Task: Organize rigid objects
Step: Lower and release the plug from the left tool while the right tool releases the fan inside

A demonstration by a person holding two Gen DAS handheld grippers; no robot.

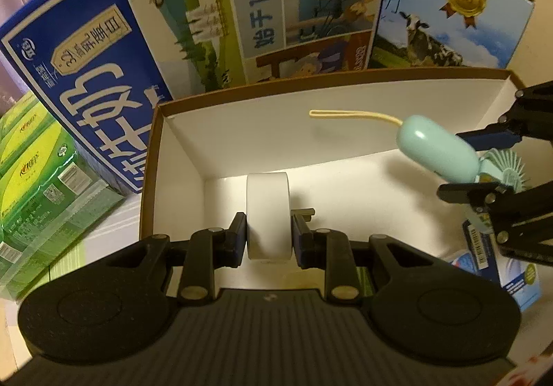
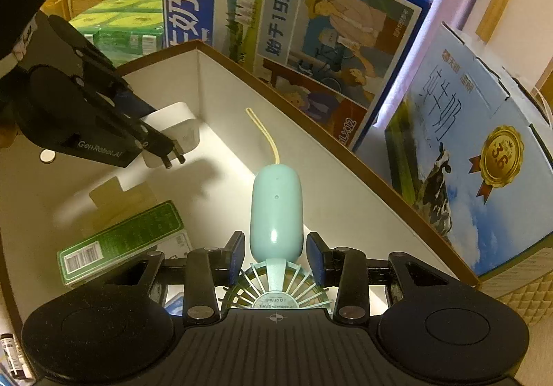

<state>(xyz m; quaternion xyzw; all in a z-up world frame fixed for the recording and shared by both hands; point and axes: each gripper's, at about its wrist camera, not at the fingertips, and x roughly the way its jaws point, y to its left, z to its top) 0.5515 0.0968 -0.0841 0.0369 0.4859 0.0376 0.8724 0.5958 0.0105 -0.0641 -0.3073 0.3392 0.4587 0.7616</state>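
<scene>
A: Charger [image 1: 268, 216], the white plug-in one, is clamped between the left gripper [image 1: 269, 236] pads, held over the near left part of the open white box [image 1: 345, 99]. From the right wrist view its two prongs [image 2: 174, 157] point down and toward the middle of the box floor.

B: And the other hand?

A: The right gripper [image 2: 276, 256] is closed on the mint handheld fan [image 2: 276, 209]. The fan's long axis runs straight out from the claw toward the far wall, handle and cord loop [image 2: 261, 130] leading, fan head back at the camera.

B: So which goes down first?

A: My guess is the charger; it sits lower and nearer the floor, left of the fan. A green carton [image 2: 121, 240] already lies at the near side, so the fan likely wants the free strip along the right wall.
</scene>
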